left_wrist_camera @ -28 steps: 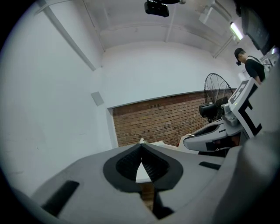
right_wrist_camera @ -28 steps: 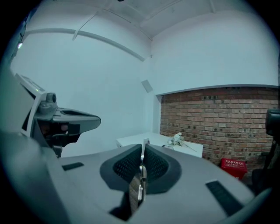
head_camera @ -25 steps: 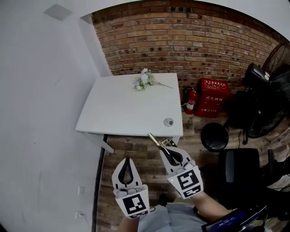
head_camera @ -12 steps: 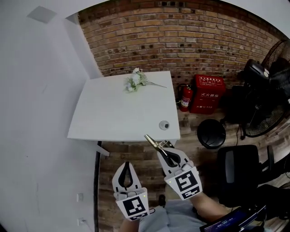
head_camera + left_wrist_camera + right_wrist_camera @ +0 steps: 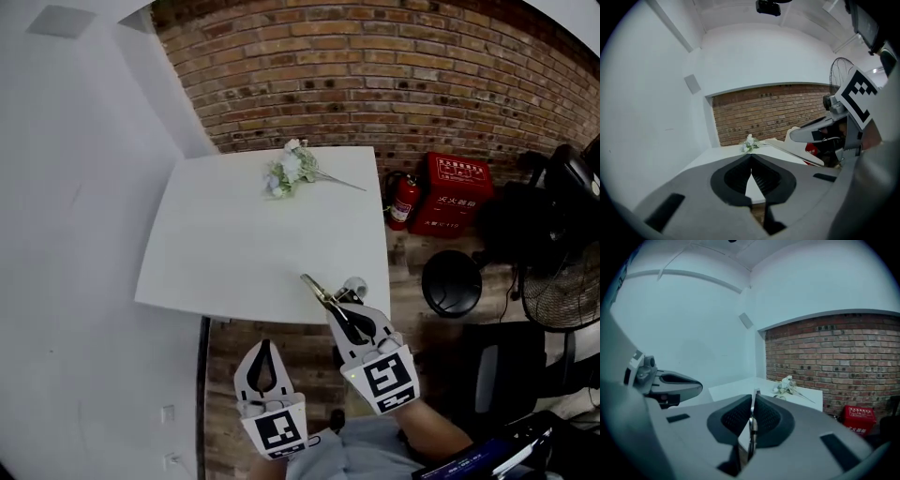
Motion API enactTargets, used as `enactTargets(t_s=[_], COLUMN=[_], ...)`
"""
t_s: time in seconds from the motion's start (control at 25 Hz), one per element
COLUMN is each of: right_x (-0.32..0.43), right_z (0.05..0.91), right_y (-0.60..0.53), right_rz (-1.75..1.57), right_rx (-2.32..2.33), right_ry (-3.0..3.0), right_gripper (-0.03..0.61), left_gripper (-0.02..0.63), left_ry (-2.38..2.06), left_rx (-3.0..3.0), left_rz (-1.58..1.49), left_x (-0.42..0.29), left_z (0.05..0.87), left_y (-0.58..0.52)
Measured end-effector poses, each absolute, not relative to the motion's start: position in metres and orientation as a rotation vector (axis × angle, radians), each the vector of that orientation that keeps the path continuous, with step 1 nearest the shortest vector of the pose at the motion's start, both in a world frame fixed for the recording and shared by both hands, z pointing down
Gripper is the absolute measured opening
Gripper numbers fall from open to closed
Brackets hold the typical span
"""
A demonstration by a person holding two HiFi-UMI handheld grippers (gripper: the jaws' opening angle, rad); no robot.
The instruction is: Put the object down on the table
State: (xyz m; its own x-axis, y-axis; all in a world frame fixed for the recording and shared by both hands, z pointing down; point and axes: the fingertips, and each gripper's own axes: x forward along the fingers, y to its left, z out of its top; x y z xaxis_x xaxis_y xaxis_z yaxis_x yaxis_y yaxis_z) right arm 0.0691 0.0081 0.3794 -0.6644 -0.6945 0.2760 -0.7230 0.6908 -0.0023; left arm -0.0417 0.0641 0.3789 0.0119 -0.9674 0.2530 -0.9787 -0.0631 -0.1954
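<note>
- Our right gripper (image 5: 339, 305) has its jaws nearly together, clamped on a slim, gold-toned metal tool (image 5: 317, 287). In the right gripper view its thin edge stands between the pads.
- The tool's long axis runs forward and to our left out of the jaws. Its free end points over the near right edge of the white rectangular table (image 5: 234, 246).
- We judge that the tabletop lies ahead of and below the tool, so the set-down calls for reaching forward and lowering.
- Our left gripper (image 5: 263, 345) hangs short of the table, jaws closed together and empty. The right one is nearer.
- A small bunch of white artificial flowers (image 5: 289, 169) lies at the far edge, well apart.
</note>
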Motion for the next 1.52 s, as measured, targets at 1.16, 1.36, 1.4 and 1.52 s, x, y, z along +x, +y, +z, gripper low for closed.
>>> enactTargets(t_s=[1.16,1.36,1.4,1.52], right_x=[-0.048,-0.065,-0.068,-0.077], right_z=[0.347,0.358,0.361,0.372], right_y=[-0.186,-0.2,-0.202,-0.207], right_rz=[0.043,0.068,0.075,0.101], right_rx=[0.849,0.831,0.829,0.817], right_ry=[-2.761,-2.739,-2.734,-2.715], right_gripper=[0.018,0.018,0.018,0.018], left_gripper=[0.009,0.009,0.009,0.009], left_ry=[-2.401,-2.365,-2.36,-2.342], left_rx=[2.039,2.037,2.036,2.027], left_rz=[0.457,0.461,0.461,0.47], left_x=[-0.147,-0.16,-0.163,-0.173], left_z=[0.34,0.349,0.351,0.359], left_y=[-0.118,-0.134,-0.137,-0.145])
